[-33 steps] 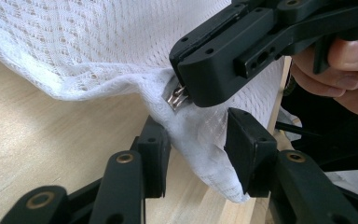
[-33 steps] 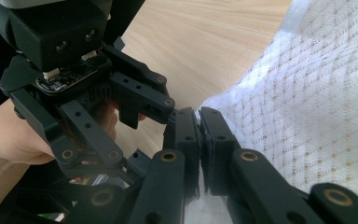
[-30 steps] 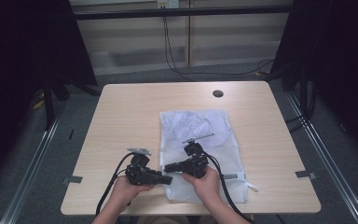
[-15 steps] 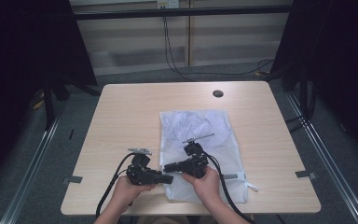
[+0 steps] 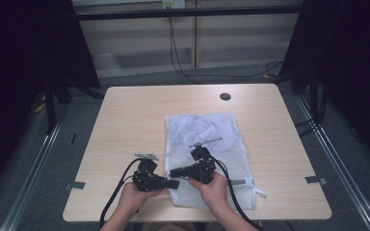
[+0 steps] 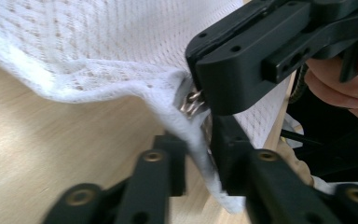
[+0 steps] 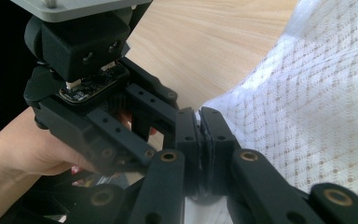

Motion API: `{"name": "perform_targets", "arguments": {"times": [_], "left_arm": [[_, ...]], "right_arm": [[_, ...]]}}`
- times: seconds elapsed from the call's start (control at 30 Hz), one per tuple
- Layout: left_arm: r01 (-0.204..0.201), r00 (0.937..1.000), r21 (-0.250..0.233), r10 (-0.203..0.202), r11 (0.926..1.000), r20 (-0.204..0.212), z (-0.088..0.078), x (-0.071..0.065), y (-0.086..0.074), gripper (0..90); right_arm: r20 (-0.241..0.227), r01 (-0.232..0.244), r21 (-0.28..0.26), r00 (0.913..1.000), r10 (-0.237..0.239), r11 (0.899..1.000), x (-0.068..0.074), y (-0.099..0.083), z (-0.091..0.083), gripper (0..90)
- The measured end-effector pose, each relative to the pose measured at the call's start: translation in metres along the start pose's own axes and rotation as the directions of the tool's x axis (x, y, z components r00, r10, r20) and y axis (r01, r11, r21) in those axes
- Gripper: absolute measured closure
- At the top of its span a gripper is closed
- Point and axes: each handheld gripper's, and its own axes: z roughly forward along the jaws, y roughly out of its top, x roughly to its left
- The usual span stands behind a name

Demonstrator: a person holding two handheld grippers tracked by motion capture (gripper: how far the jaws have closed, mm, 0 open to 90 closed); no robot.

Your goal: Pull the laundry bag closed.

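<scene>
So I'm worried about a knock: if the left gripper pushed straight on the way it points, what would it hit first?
Likely the right gripper: it sits just past the left gripper's jaws, which pinch the mesh bag's edge between them. Depth is hard to judge.

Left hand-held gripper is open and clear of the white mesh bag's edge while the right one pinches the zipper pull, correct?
Not quite. The left hand-held gripper is not clear of the white mesh bag: the left gripper view shows its jaws closed on the bag's hemmed edge. Just above them, the right hand-held gripper does pinch the metal zipper pull.
</scene>
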Motion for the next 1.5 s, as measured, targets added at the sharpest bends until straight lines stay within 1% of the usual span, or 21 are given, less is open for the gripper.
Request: {"name": "perform_targets", "arguments": {"times": [0.03,0.07,0.2,0.33,0.47,0.6,0.63,0.7,0.73,0.77,0.83,0.9,0.93,1.0,1.1,1.13,1.17,1.23,1.4,1.47,1.5], "left_arm": [[-0.006,0.9999,0.001,0.006,1.0,-0.012,-0.001,0.0,0.0,85.0],[0.003,0.9999,-0.001,-0.003,1.0,-0.014,-0.001,0.0,0.0,86.8],[0.026,0.9996,-0.003,-0.026,0.9997,-0.011,-0.001,-0.001,0.0,87.7],[0.023,0.9997,-0.008,-0.023,0.9997,-0.012,-0.001,0.0,0.0,88.1],[0.022,0.9997,-0.002,-0.022,0.9997,-0.005,-0.002,0.0,0.0,88.3],[0.028,0.9996,-0.009,-0.028,0.9996,-0.008,-0.002,0.0,0.0,88.4],[0.038,0.9992,-0.015,-0.038,0.9991,-0.013,-0.002,-0.001,0.0,88.4],[0.059,0.9983,-0.031,-0.059,0.9978,0.007,-0.004,0.001,-0.002,88.4],[0.049,0.9987,-0.024,-0.049,0.9985,0.009,-0.004,0.003,-0.002,88.4],[0.049,0.9988,-0.024,-0.049,0.9985,0.003,-0.004,0.003,-0.002,88.4],[0.055,0.9985,-0.031,-0.055,0.998,0.008,-0.004,0.002,-0.002,88.4],[0.048,0.9988,-0.03,-0.047,0.9984,0.011,-0.004,0.003,-0.002,88.4],[0.055,0.9985,-0.034,-0.055,0.9979,0.003,-0.003,0.001,-0.002,88.4],[0.064,0.998,-0.035,-0.063,0.9974,0.007,-0.003,0.001,-0.002,88.4],[0.056,0.9984,-0.031,-0.055,0.998,0.01,-0.003,0.001,-0.002,88.3],[0.056,0.9984,-0.032,-0.056,0.9979,0.005,-0.003,0.0,-0.002,88.4],[0.047,0.9989,-0.033,-0.047,0.9984,-0.003,-0.004,0.001,-0.002,88.4],[0.041,0.9992,-0.031,-0.041,0.9987,0.001,-0.003,0.001,-0.001,88.4],[0.03,0.9995,-0.03,-0.03,0.9991,-0.013,-0.004,-0.001,-0.001,88.4],[0.048,0.9988,-0.031,-0.049,0.9983,-0.01,-0.003,-0.003,-0.001,88.4],[0.031,0.9994,-0.033,-0.032,0.999,-0.017,-0.004,-0.002,-0.001,88.3]], "right_arm": [[-0.001,0.0,0.0,1.0,0.0,1.0,0.0,0.0,0.0,86.1],[0.0,0.005,-0.003,1.0,-0.005,1.0,0.0,0.0,0.0,86.1],[0.007,0.009,0.004,0.9999,-0.009,1.0,0.0,0.0,-0.001,86.3],[0.015,0.015,0.004,0.9998,-0.015,1.0,0.0,0.0,-0.002,86.6],[0.037,0.034,0.016,0.9987,-0.035,0.999,0.0,-0.001,-0.003,86.7],[0.031,0.024,0.02,0.9992,-0.025,1.0,-0.002,-0.001,-0.005,86.7],[0.041,0.027,0.018,0.9988,-0.028,0.999,-0.002,-0.001,-0.006,86.8],[0.044,0.024,0.016,0.9987,-0.025,1.0,-0.004,-0.002,-0.008,86.8],[0.041,0.016,0.017,0.999,-0.017,1.0,-0.006,-0.002,-0.01,86.8],[0.044,0.016,0.019,0.9989,-0.017,1.0,-0.006,-0.002,-0.011,86.8],[0.042,0.017,0.016,0.999,-0.017,1.0,-0.007,-0.003,-0.012,86.8],[0.045,0.013,0.018,0.9989,-0.014,1.0,-0.007,-0.003,-0.012,86.8],[0.041,0.022,0.016,0.9989,-0.023,1.0,-0.008,-0.003,-0.012,86.8],[0.041,0.013,0.019,0.9991,-0.014,1.0,-0.008,-0.004,-0.013,86.8],[0.04,0.017,0.019,0.9991,-0.017,1.0,-0.008,-0.004,-0.014,86.7],[0.043,0.018,0.02,0.9989,-0.019,1.0,-0.008,-0.004,-0.015,86.8],[0.045,0.02,0.02,0.9988,-0.021,1.0,-0.008,-0.004,-0.015,86.8],[0.04,0.019,0.019,0.999,-0.02,1.0,-0.009,-0.005,-0.016,86.8],[0.042,0.021,0.017,0.9989,-0.021,1.0,-0.009,-0.005,-0.017,86.8],[0.042,0.025,0.016,0.9988,-0.026,1.0,-0.009,-0.005,-0.017,86.8],[0.042,0.026,0.016,0.9988,-0.027,1.0,-0.009,-0.005,-0.017,86.8]]}}
